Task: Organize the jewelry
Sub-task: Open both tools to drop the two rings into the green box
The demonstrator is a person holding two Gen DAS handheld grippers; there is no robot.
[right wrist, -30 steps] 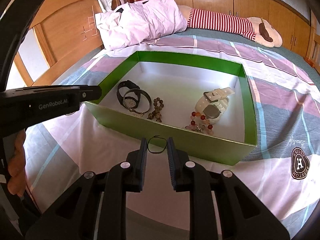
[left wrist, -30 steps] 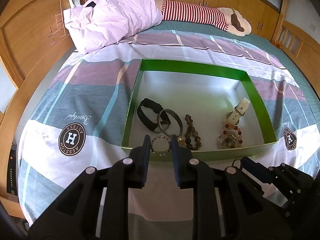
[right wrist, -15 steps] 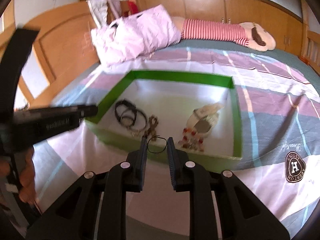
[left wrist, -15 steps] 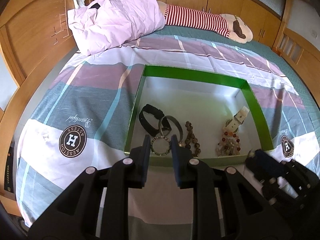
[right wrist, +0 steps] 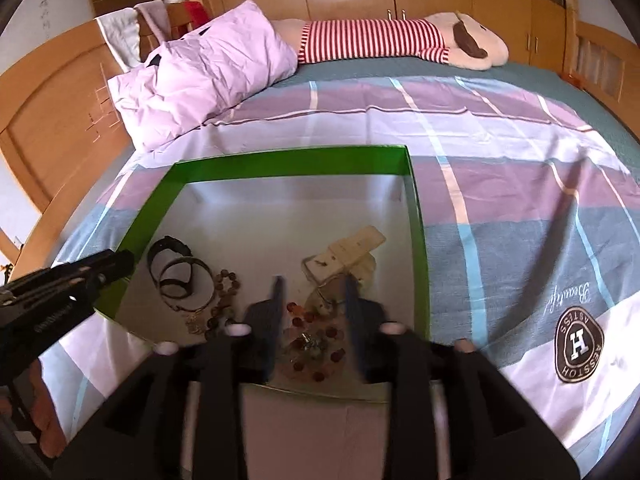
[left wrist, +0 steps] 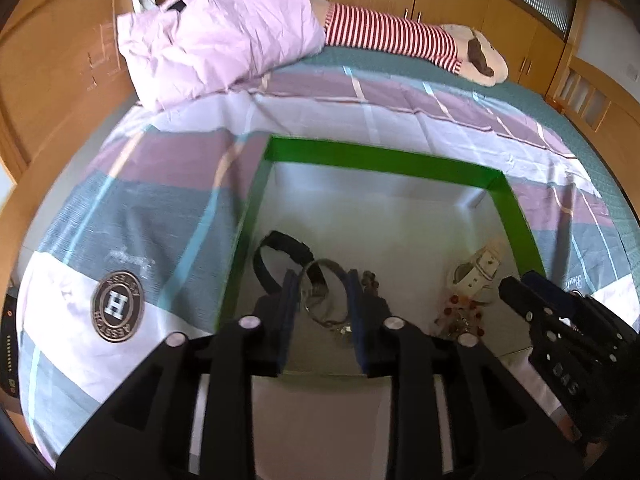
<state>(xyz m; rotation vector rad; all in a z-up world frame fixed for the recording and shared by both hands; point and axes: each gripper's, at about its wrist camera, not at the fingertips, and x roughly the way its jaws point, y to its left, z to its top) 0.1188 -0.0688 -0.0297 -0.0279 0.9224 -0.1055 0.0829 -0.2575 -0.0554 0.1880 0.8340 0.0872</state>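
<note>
A lilac pillow (right wrist: 200, 76) and a striped plush toy (right wrist: 400, 42) lie on the checked bedspread (right wrist: 500, 184).

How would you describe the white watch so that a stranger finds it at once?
On the bed lies a green box with a pale floor. The white watch lies near its right wall, beyond the red beads. It alone is cream-white with a wide strap; the jewelry on the left is dark.
</note>
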